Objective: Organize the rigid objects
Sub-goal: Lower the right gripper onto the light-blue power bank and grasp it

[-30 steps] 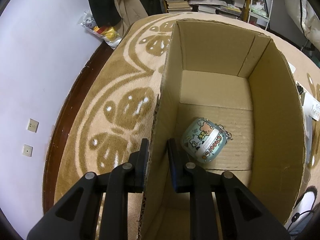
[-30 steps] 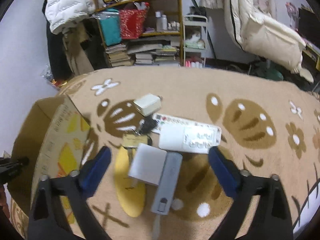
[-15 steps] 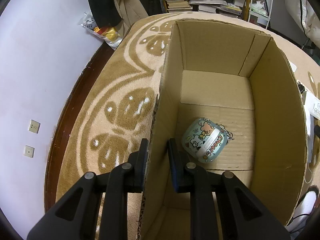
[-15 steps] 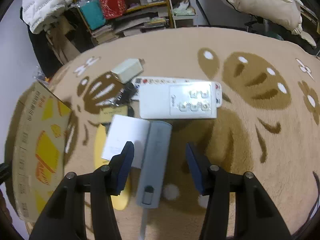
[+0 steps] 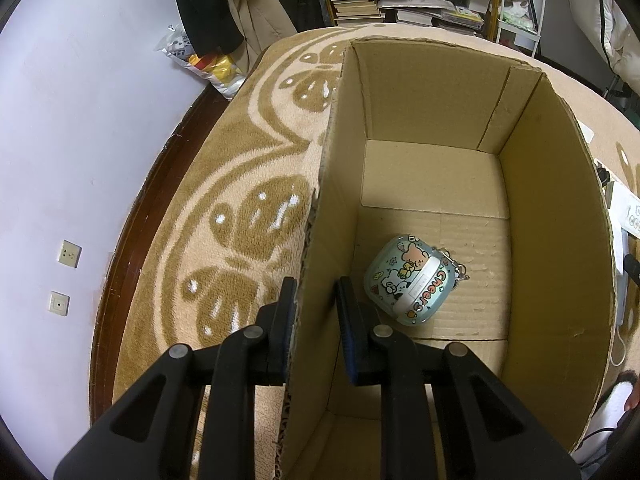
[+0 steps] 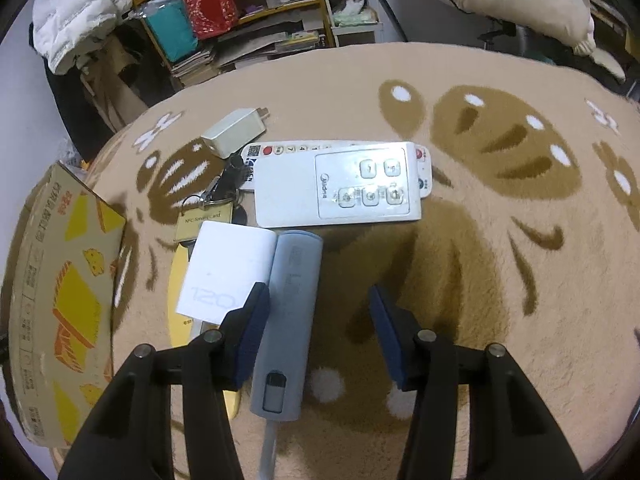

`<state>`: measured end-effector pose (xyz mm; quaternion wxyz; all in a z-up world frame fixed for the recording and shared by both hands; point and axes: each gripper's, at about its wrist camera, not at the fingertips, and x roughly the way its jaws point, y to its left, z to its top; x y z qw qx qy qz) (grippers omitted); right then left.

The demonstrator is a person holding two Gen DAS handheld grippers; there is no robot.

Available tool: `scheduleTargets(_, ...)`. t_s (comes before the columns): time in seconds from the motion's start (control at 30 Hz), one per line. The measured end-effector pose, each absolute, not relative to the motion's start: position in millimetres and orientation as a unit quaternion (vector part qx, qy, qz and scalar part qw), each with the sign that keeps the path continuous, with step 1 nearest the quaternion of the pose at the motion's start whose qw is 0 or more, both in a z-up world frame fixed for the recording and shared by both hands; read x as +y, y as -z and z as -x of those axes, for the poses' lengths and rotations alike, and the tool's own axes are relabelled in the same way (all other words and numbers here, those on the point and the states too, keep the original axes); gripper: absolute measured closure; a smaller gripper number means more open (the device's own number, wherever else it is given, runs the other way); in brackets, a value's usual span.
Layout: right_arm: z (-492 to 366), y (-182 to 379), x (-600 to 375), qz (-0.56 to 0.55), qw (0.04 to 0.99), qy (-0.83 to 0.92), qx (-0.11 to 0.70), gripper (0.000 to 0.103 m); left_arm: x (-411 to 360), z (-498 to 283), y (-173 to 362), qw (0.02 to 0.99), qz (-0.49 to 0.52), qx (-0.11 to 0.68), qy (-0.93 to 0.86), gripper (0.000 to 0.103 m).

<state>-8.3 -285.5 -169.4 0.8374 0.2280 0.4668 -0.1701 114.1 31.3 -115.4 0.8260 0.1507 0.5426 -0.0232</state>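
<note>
My left gripper (image 5: 316, 284) is shut on the near left wall of an open cardboard box (image 5: 552, 240). A teal cartoon-print case (image 5: 412, 280) lies on the box floor. In the right wrist view, a grey power bank (image 6: 290, 312) lies lengthwise on the carpet, beside a white box marked 120 (image 6: 224, 268). My right gripper (image 6: 318, 294) hangs low over them, half open. The power bank sits between its jaws against the left pad, and the right pad stands well clear of it. Beyond lie a white remote (image 6: 336, 188), a white charger (image 6: 234, 132) and keys with a gold tag (image 6: 204, 220).
The box's printed outer side (image 6: 60, 280) stands left of the pile. A second slim remote (image 6: 280, 150) pokes out from under the white one. A yellow flat item (image 6: 180, 280) lies under the white box. Shelves with books and bags (image 6: 224, 20) line the far edge of the brown-patterned carpet.
My right gripper has dropped toward the pile and its jaws have narrowed from wide to half open around the power bank. The left gripper and the box have not moved.
</note>
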Motion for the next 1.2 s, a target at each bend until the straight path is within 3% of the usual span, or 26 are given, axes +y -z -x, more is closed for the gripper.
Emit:
scheduleTargets(0.37, 3.1, 177.6, -273.3, -0.216, 0.831, 0.155, 0.489, 0.052, 31.3, -114.1, 115.3, 0.826, -0.153, 0.542, 0.022, 0.083)
scheduleTargets(0.47, 0.6, 182.0, -267.8, -0.203, 0.829, 0.154, 0.497, 0.06, 31.3, -114.0, 115.4, 0.826, -0.153, 0.542, 0.023, 0.083)
scheduleTargets(0.5, -0.5, 181.6, -265.5, -0.202, 0.831, 0.147, 0.498, 0.072, 31.2, -114.0, 115.3, 0.826, -0.153, 0.542, 0.022, 0.083)
scheduleTargets(0.53, -1.4, 180.8, -263.2, -0.198, 0.83, 0.151, 0.499, 0.074, 30.9, -114.2, 115.1, 0.826, -0.154, 0.542, 0.022, 0.083)
scheduleTargets(0.83, 4.0, 157.5, -258.3, -0.174, 0.848, 0.185, 0.465, 0.075, 30.2, -113.6, 114.7, 0.826, -0.159, 0.54, 0.022, 0.083)
scheduleTargets(1.2, -1.0, 87.3, -227.9, -0.18, 0.905, 0.13, 0.363, 0.075, 28.7, -113.3, 114.9, 0.826, -0.163, 0.539, 0.021, 0.083)
